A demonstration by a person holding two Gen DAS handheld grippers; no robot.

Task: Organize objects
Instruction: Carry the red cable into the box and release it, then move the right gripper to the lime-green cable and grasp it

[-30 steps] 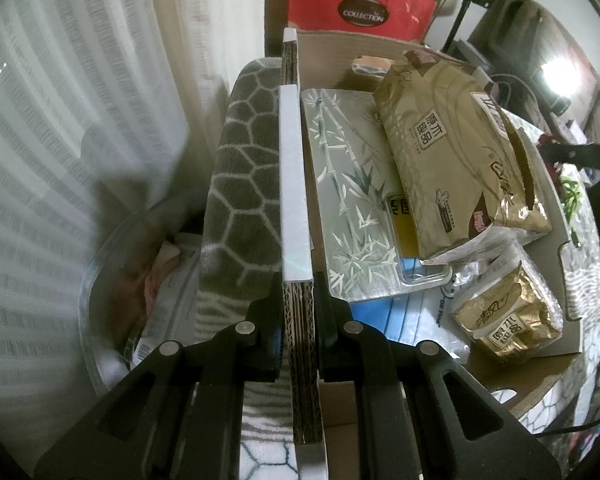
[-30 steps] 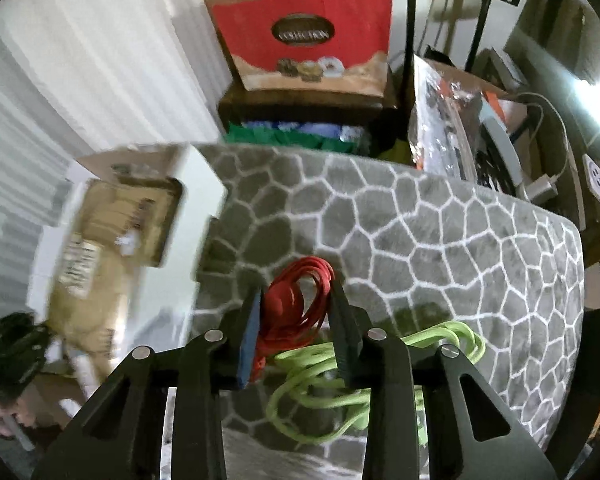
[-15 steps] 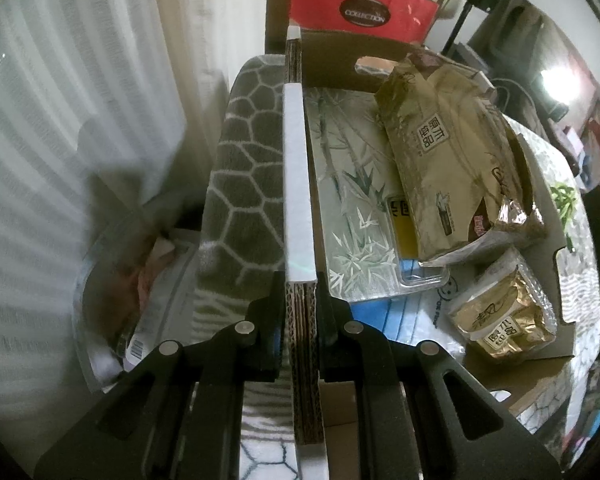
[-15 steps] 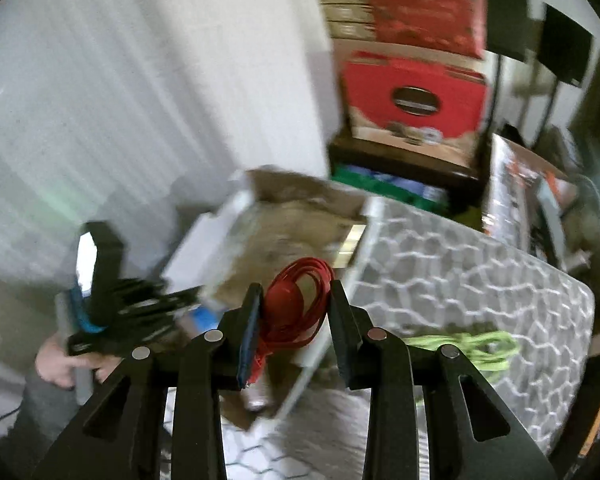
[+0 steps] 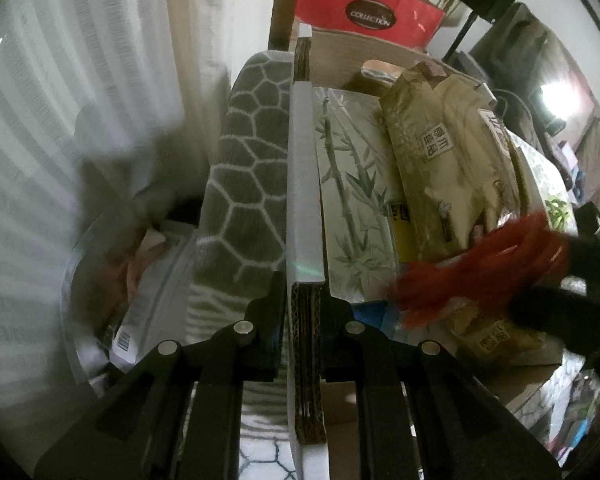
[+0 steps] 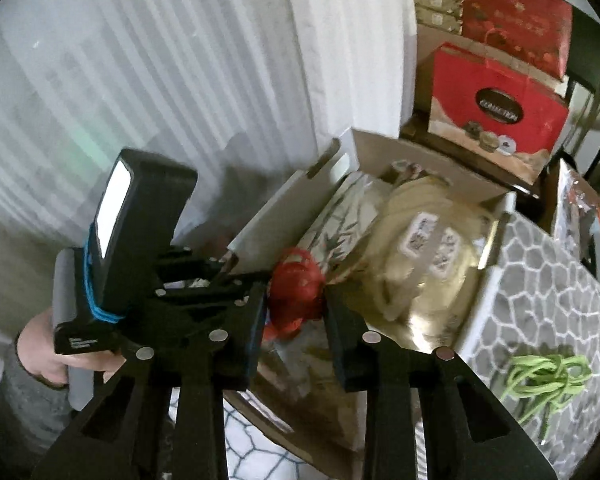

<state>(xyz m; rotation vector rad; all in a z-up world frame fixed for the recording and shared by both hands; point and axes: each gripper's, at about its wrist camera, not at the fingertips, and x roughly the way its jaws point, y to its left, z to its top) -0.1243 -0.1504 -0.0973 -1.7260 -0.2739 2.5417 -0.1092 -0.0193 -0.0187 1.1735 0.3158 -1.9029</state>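
Red coiled cord [image 6: 296, 296], pinched between the closing right fingers [image 6: 296, 304] above the open cardboard box [image 6: 384, 150], risks snagging or spilling outside if the wall flap [image 5: 305, 184] clamped by the left fingers [image 5: 305, 312] slips.

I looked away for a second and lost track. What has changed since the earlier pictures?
The right gripper carried the red coiled cord off the grey honeycomb-patterned mat to above the open cardboard box; its jaws are closing on the cord. The green cord stayed on the mat. The left gripper still clamps the box's wall.
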